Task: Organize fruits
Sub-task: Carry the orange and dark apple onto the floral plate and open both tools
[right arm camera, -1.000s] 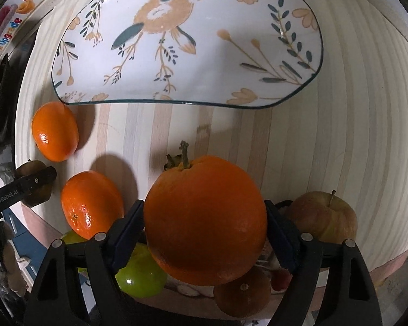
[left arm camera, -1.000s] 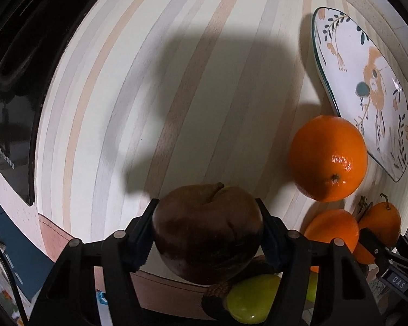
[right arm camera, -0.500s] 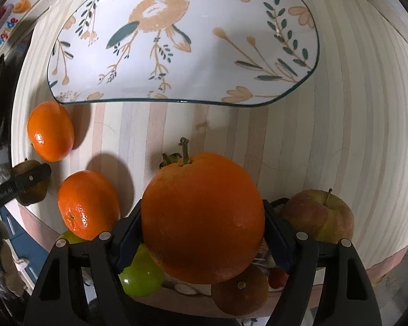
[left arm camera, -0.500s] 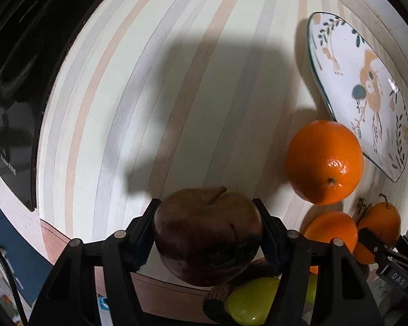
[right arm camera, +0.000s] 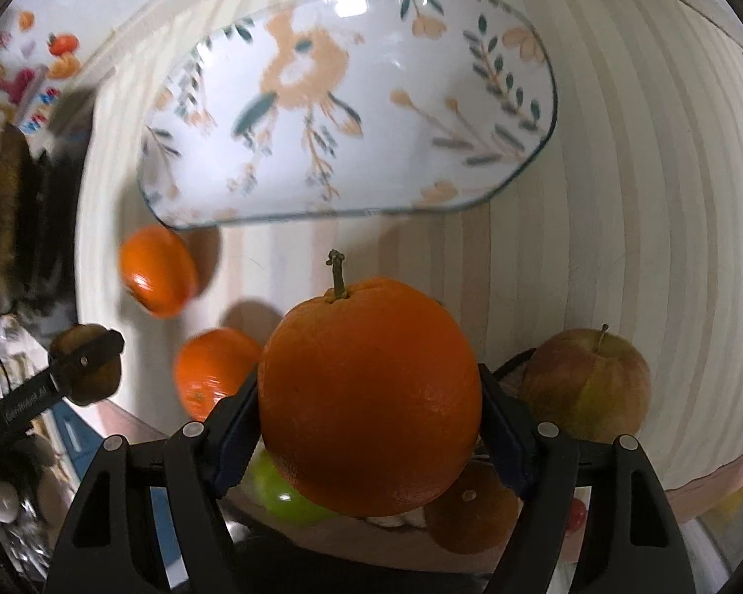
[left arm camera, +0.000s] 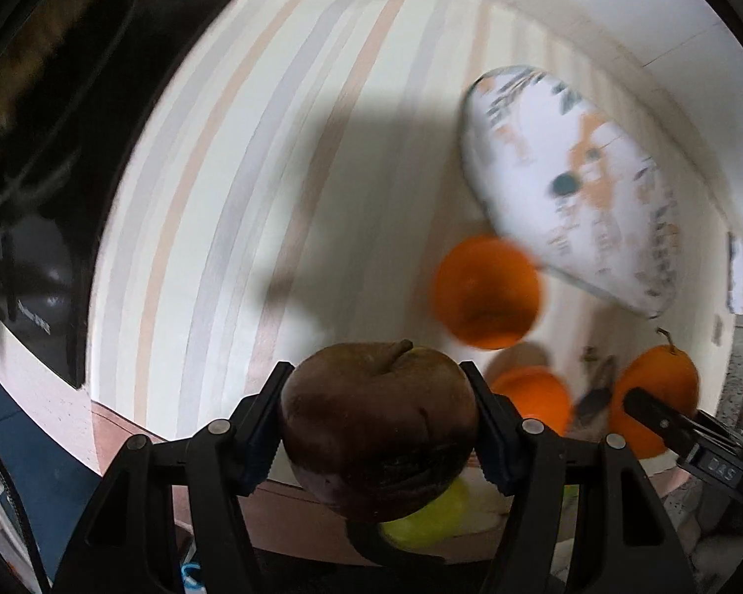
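My left gripper (left arm camera: 379,425) is shut on a dark brown apple (left arm camera: 376,425), held above the near edge of the striped table (left arm camera: 252,198). My right gripper (right arm camera: 369,425) is shut on a large stemmed orange (right arm camera: 371,396), also seen in the left wrist view (left arm camera: 661,391). The floral plate (right arm camera: 351,119) lies beyond it and shows blurred in the left wrist view (left arm camera: 569,183). Two loose oranges lie on the table, one near the plate (right arm camera: 157,270) and one nearer (right arm camera: 213,371). The left gripper with its apple (right arm camera: 86,371) shows at the left of the right wrist view.
A red-yellow apple (right arm camera: 587,386) sits on the table at the right. Below the table edge are a green apple (right arm camera: 287,495), a small orange fruit (right arm camera: 470,510) and a red one (right arm camera: 574,515). A dark appliance (left arm camera: 29,198) stands at the left.
Both grippers have pulled back and risen with their fruit; the plate and loose oranges now sit farther off and blurred. Both grips are unchanged.
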`<action>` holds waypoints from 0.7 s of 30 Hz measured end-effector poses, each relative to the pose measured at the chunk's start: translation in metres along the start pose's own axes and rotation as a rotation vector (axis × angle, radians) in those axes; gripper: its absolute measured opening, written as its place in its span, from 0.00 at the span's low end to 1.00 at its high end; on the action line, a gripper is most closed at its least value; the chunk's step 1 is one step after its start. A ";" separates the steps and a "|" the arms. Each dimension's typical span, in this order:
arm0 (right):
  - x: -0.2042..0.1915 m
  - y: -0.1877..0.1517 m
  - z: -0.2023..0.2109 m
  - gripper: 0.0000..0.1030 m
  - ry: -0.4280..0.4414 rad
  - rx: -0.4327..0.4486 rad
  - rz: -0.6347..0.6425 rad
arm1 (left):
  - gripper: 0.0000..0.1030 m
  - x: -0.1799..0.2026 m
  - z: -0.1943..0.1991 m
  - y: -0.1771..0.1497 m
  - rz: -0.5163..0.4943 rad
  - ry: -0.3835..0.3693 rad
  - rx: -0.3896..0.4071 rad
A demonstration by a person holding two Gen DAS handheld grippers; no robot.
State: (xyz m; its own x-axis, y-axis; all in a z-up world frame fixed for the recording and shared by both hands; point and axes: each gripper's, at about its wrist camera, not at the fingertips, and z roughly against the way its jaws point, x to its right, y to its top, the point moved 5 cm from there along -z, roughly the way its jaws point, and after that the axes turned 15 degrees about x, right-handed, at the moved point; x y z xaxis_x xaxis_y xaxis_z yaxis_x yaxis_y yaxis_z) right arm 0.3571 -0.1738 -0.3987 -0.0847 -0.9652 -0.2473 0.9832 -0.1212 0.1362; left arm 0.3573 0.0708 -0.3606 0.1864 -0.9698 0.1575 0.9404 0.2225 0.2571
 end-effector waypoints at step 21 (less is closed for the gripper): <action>0.015 0.159 -0.019 0.78 -0.095 0.108 0.007 | 0.62 0.110 -0.084 0.135 -0.162 -0.025 -0.061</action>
State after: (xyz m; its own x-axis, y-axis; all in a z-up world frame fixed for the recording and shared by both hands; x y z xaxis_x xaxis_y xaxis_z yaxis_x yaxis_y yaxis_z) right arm 0.5156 -0.2036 -0.3987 -0.0983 -0.9830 -0.1550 0.9612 -0.1342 0.2412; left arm 0.5289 -0.0140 -0.3885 0.0250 -0.9895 0.1425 0.9732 0.0567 0.2230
